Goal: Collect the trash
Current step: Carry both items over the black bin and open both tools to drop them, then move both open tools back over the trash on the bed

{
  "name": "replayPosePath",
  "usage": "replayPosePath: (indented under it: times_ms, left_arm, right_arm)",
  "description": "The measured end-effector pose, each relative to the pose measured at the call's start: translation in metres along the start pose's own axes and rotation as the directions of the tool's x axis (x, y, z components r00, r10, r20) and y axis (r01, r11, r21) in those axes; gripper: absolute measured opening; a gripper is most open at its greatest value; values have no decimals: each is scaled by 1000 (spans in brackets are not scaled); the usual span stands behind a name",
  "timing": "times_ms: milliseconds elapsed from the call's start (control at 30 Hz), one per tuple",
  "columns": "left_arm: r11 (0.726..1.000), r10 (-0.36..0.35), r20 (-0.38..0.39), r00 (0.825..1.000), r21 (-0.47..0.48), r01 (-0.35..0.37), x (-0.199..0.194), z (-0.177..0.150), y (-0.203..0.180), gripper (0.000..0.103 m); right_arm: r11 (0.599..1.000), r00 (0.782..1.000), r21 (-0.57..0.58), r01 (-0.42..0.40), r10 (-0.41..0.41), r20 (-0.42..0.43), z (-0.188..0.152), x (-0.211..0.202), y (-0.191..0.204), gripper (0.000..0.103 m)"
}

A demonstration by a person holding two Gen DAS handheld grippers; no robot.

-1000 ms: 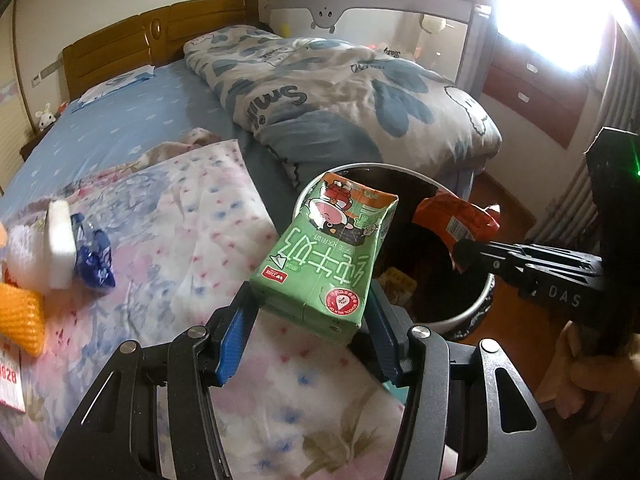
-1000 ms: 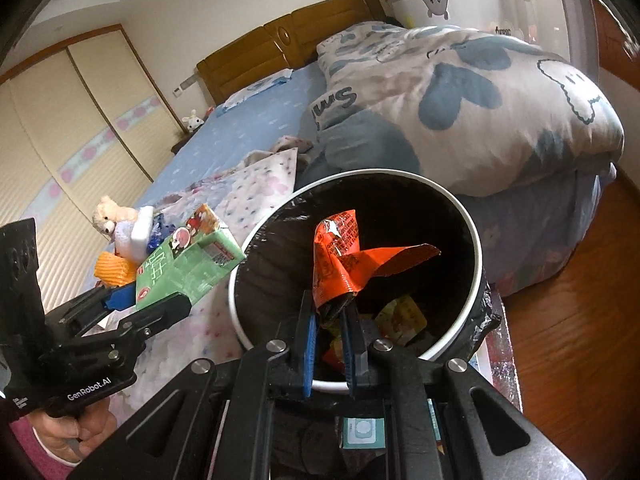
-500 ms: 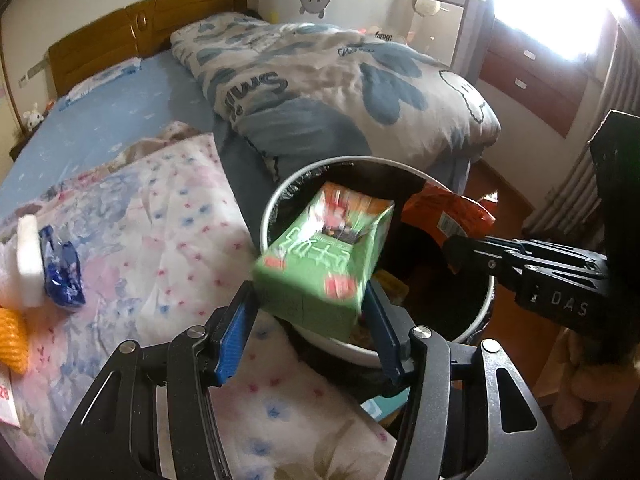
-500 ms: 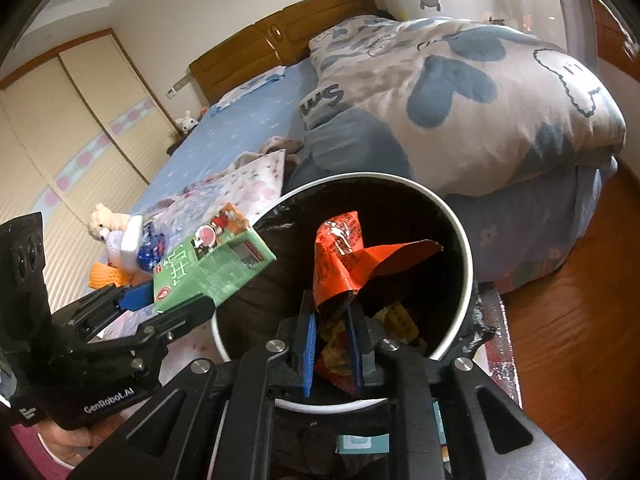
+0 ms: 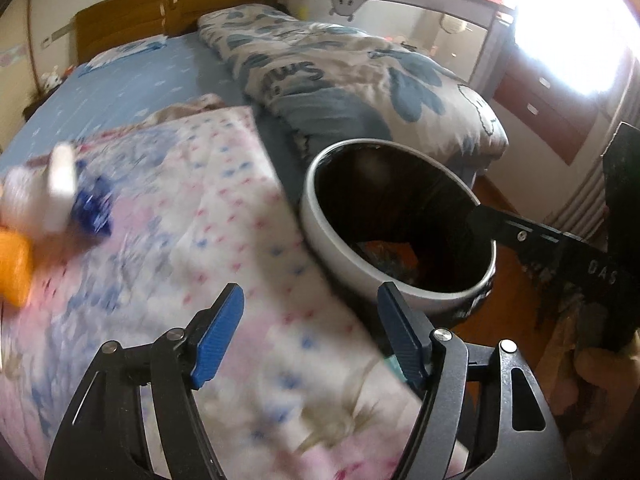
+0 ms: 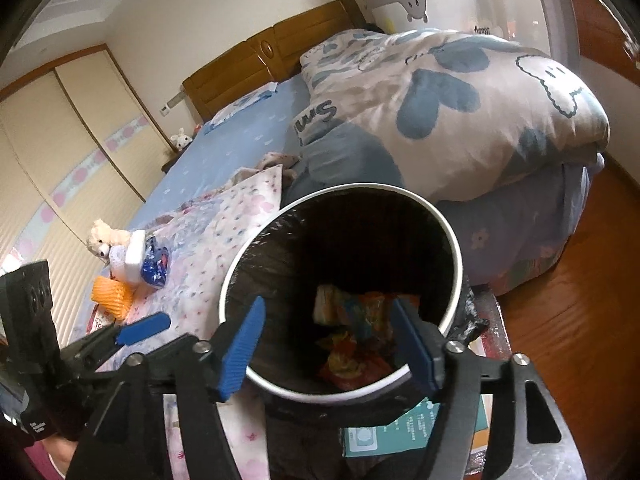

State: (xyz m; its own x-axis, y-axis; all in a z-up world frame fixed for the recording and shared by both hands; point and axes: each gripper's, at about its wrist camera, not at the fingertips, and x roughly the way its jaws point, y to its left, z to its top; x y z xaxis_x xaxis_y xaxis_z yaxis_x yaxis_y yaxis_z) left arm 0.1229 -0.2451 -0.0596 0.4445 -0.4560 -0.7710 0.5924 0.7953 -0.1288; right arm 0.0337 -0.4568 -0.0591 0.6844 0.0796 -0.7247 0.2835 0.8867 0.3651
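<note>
A round white-rimmed trash bin [image 6: 456, 264] with a black liner stands beside the bed; it also shows in the left wrist view [image 5: 320, 216]. Colourful wrappers [image 6: 352, 340] lie at its bottom. My right gripper [image 6: 332, 340] is open and empty, right over the bin's near rim. My left gripper [image 5: 310, 330] is open and empty over the flowered quilt [image 5: 192, 216], left of the bin. A blue wrapper [image 6: 154, 266], a white object [image 6: 134, 254] and an orange foam net [image 6: 110, 294] lie on the quilt at the left.
A rolled duvet [image 6: 460, 92] lies on the bed behind the bin. A small teddy bear [image 6: 102, 236] sits by the blue wrapper. A teal box [image 6: 400, 432] lies under the bin. Wood floor [image 6: 580, 320] is at the right.
Both grippers have opened. The green carton has left my left gripper and the orange wrapper has left my right gripper; orange wrapping now lies in the bin. The left gripper swung left.
</note>
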Motion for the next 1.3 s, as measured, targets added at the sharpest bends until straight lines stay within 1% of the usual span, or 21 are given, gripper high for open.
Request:
replayPosePath:
  times_ms: [67,333,433,633,933,1133,1300]
  left_arm:
    - [1000,6,-2,1000,-30,-6,-7,-10,11,71]
    - [991,62,19,998,-122,-59,-36,-40,53,72]
    - [984,82,22,996,-159,-77,-46,-50,72,72]
    - [969,131,32,991,-214,-121,-63,-67,102,73]
    - [940,188,19,982,-292,-175,-77,-92,142,73]
    - [919,223,9,975,-336,-207,-83,-101,165,73]
    - [900,261,7,965,-365,-241,-90,-108,183,73]
  right_arm:
    - [1000,1000,-6,-10,10,9,-4,-2,9,76]
    - [995,995,-60,-82,85,44,-24,-6,60,82]
    - [991,993,-90,-104,107,40,-30,-4,80,87]
    - [979,987,-126,-160,160,-8,-43,12,115,87]
    - [963,978,-170,-210,203,-57,-58,33,157,87]
    - [955,973,-192,-226,214,-82,-64,47,173,87]
    - [948,968,-201,-247,232,-98,-65,58,187,87]
